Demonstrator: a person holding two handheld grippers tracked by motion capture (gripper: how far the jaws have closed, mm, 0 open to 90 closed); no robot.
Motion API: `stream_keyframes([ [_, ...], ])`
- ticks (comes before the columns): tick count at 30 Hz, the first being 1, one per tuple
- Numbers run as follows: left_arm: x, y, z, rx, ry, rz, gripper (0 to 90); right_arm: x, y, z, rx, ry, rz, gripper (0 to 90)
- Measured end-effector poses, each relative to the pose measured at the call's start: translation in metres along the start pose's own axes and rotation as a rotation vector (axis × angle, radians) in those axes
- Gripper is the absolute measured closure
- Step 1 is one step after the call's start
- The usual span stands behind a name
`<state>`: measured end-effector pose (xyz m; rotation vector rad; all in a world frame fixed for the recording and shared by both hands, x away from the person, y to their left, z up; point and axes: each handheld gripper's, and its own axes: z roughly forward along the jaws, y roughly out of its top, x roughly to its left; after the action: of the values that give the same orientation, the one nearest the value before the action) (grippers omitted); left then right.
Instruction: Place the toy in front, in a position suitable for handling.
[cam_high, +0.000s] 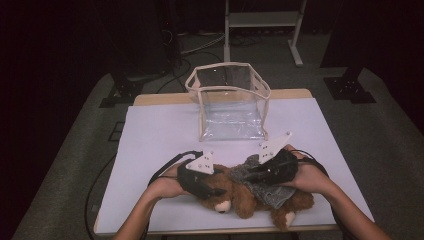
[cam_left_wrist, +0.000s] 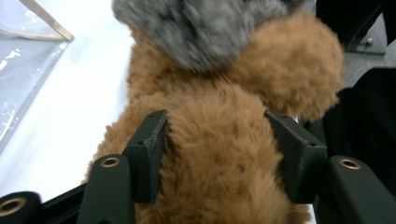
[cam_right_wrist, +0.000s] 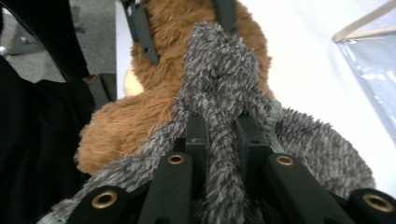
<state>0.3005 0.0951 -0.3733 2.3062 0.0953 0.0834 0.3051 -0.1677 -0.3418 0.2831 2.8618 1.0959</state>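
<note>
A brown teddy bear (cam_high: 240, 202) lies at the near edge of the white table (cam_high: 160, 135), partly dressed in a fuzzy grey garment (cam_high: 267, 194). My left gripper (cam_high: 216, 191) comes in from the left. In the left gripper view its jaws (cam_left_wrist: 219, 135) press on both sides of the brown fur (cam_left_wrist: 219, 172), with the grey garment (cam_left_wrist: 210, 28) blurred beyond. My right gripper (cam_high: 248, 175) reaches in from the right. Its jaws (cam_right_wrist: 223, 126) are shut on a bunched fold of the grey garment (cam_right_wrist: 219, 65) above the bear (cam_right_wrist: 121, 130).
A clear plastic bag with beige trim (cam_high: 230, 100) stands open-topped at the far middle of the table; its corner also appears as the bag (cam_left_wrist: 23, 60) and the bag (cam_right_wrist: 373, 56). Both forearms enter from the bottom edge. Dark floor and a metal stand lie beyond.
</note>
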Motion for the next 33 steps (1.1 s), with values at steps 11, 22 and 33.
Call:
stream_keyframes([
  [11, 0.006, 0.0, -0.005, -0.026, 0.014, -0.032, 33.5, -0.022, -0.034, -0.015, -0.043, -0.029, 0.112, 77.2],
  [22, 0.009, 0.001, 0.018, 0.045, -0.003, -0.075, 8.6, -0.009, -0.041, -0.011, -0.064, -0.002, 0.112, 77.5],
  [33, 0.025, 0.02, 0.014, 0.084, 0.087, 0.014, 51.5, -0.028, -0.043, -0.019, -0.104, -0.033, 0.166, 77.2],
])
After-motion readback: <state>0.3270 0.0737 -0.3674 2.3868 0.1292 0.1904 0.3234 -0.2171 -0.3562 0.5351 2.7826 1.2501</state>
